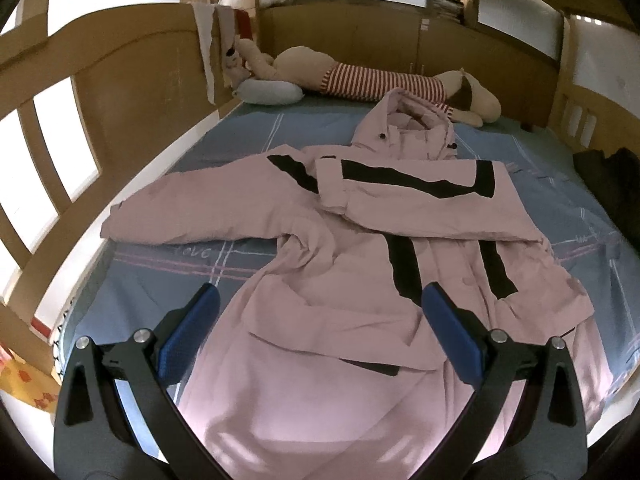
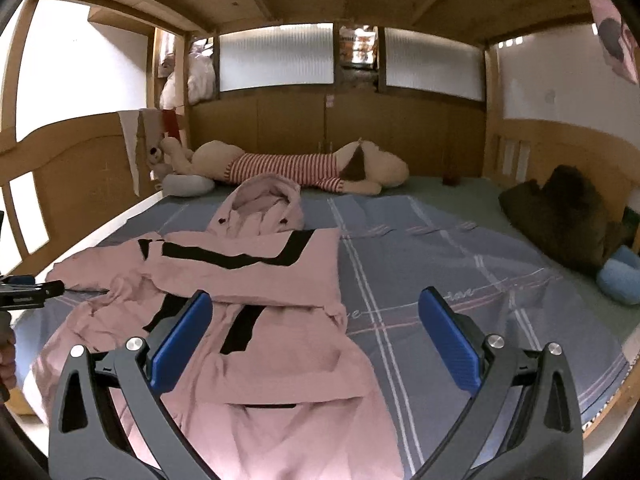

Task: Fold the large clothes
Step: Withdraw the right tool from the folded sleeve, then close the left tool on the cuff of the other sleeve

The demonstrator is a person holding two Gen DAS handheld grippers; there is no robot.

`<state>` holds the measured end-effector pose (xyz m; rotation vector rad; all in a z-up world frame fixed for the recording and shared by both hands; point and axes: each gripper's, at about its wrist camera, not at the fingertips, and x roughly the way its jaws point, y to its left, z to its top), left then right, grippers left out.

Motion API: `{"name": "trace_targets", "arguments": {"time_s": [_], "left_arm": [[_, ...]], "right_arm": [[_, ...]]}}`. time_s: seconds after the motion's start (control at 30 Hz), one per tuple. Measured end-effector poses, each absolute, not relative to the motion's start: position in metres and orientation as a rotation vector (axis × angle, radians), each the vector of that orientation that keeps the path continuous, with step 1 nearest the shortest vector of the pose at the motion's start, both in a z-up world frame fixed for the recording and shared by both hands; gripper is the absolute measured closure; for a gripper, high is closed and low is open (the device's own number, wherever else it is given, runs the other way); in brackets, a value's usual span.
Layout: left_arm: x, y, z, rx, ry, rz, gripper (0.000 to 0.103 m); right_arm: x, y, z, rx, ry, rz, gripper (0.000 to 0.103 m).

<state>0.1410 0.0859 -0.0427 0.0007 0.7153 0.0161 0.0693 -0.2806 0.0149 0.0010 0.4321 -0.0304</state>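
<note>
Pink coat (image 1: 320, 280) lies with one sleeve folded across; both the left gripper (image 1: 320, 328) and right gripper (image 2: 316, 336) are wide open, empty. Slippery fabric may slide when the 9 o'clock sleeve (image 1: 192, 208) is lifted.

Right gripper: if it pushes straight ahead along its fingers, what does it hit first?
Probably the pink coat, near its folded-in sleeve edge, or the bedsheet just beside it. The right gripper is open, nothing between its pads. Depth is unclear, so which comes first is a guess.
</note>
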Motion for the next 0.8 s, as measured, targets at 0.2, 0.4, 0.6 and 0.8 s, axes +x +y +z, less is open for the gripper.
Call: {"name": "trace_targets", "arguments": {"time_s": [0.2,0.4,0.6,0.8], "left_arm": [[0.145,0.093,-0.043,-0.016,0.738,0.012,0.002],[0.155,0.126,-0.035,-0.139,0.763,0.036,0.002],[0.174,0.206,-0.033,-0.494,0.798,-0.103,0.002],[0.186,0.333,-0.061,-1.009,0.700,-0.165,0.002]], "right_arm": [[0.073,-0.279,0.010,0.022,0.447,-0.003,0.001],[0.077,-0.281,0.010,0.057,0.472,0.022,0.001],[0.077,-0.281,0.010,0.083,0.483,0.046,0.001],[0.078,-0.281,0.010,0.089,0.492,0.053,0.001]]}}
